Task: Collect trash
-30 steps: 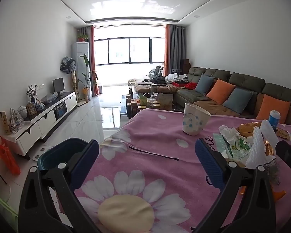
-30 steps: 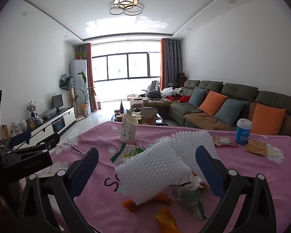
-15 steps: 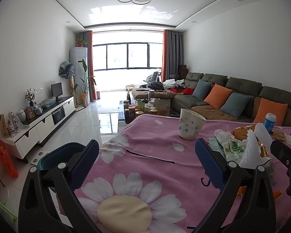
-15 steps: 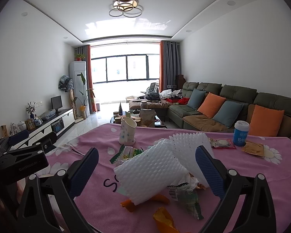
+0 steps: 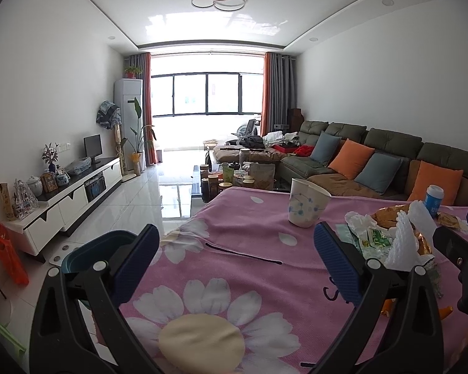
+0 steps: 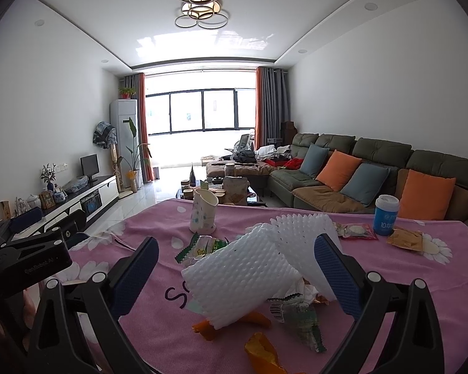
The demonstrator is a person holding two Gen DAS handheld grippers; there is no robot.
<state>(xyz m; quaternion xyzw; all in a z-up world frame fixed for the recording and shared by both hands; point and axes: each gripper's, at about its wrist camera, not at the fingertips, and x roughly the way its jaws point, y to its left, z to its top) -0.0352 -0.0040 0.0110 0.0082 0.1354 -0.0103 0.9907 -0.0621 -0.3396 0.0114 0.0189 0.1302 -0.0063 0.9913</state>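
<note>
- Pink fleece-like tablecloth point(image 5: 249, 280), printed with white daisies and dark lettering, is covering the table and hanging slightly rumpled at its left edge.
- Left gripper point(image 5: 234, 258) is hovering level above a bare stretch of the cloth, pointing toward the far window, its jaws spread wide and gripping nothing; the blue ribbed pads point(image 5: 337, 258) are showing on black plastic arms.
- Right gripper point(image 6: 234, 268) is hanging level over the trash pile, jaws also spread wide and empty, with the white foam netting point(image 6: 249, 277) sitting between the pads in the right wrist view; whether a pad is touching it cannot be told.
- Left of the left gripper, the cloth is ending at the table edge, and a dark teal bin point(image 5: 93, 252) is standing on the glossy tiled floor just beside and below that edge.
- Open cloth is lying in front of and between the left pads; the trash is crowding the cloth's right part in the left wrist view.
- Foam netting is lying in soft, dimpled, curled sheets over crinkled green-and-white wrappers point(image 6: 202, 249), orange peel pieces point(image 6: 234, 324) and a crumpled gold foil scrap point(image 6: 262, 349).
- A dented paper cup point(image 6: 202, 215) with blue dots is standing upright beyond the pile, apart from it.
- A blue and white cylindrical bottle point(image 6: 386, 215) is standing upright near the far right edge, next to flat snack packets point(image 6: 404, 240).
</note>
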